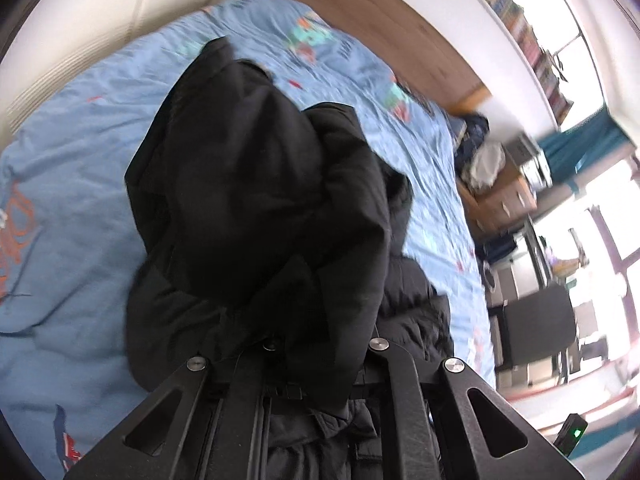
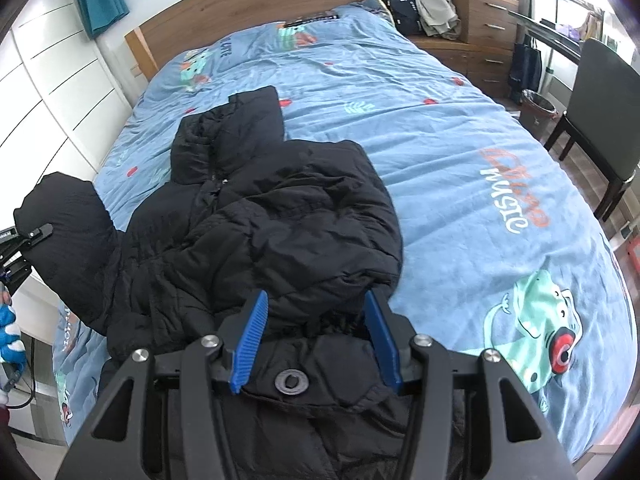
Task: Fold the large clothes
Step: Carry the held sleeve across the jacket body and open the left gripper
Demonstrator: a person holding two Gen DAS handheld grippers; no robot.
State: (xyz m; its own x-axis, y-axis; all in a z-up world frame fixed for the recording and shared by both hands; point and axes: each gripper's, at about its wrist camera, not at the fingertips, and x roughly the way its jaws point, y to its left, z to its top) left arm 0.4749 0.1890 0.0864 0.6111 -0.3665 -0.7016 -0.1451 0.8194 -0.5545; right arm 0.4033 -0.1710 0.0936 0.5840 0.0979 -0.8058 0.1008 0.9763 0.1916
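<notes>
Loosely, puffy quilted black jacket [image 2: 280, 216], rumpled blue bedspread [image 2: 460, 168]

Black puffy quilted jacket [image 2: 280, 216]: matt synthetic cloth, crinkled, between and ahead of right tongs; round dull metal snap [image 2: 291, 381] on it. Ribbed blue plastic pads [image 2: 251, 340] on matt black right gripper [image 2: 316, 340], shiny metal screws. Light-blue printed cotton-look bedsheet [image 2: 460, 168] beyond, soft, wrinkled. Smooth brown wooden headboard [image 2: 256, 4] far ahead, satin.
</notes>
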